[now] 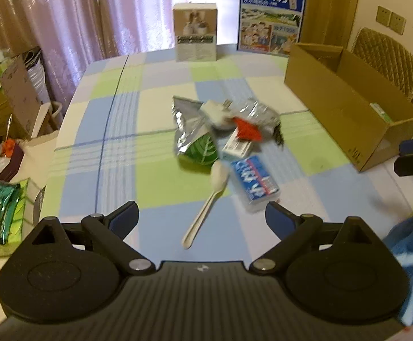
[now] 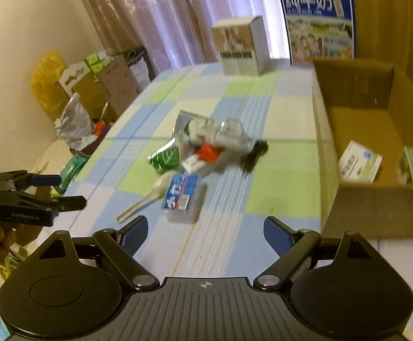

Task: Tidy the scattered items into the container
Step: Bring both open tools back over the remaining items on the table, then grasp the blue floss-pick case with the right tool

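A heap of items lies mid-table: a silver and green snack bag, a white spoon, a blue and white box, crumpled wrappers with a red piece and a small black tuft. The open cardboard box stands on the right, holding two small cartons. My left gripper is open above the spoon's handle with nothing between its jaws. My right gripper is open and empty, short of the blue box.
A beige carton and a blue milk carton stand at the table's far edge. Boxes and bags crowd the floor on the left. A padded chair is behind the cardboard box. The checked tablecloth covers the table.
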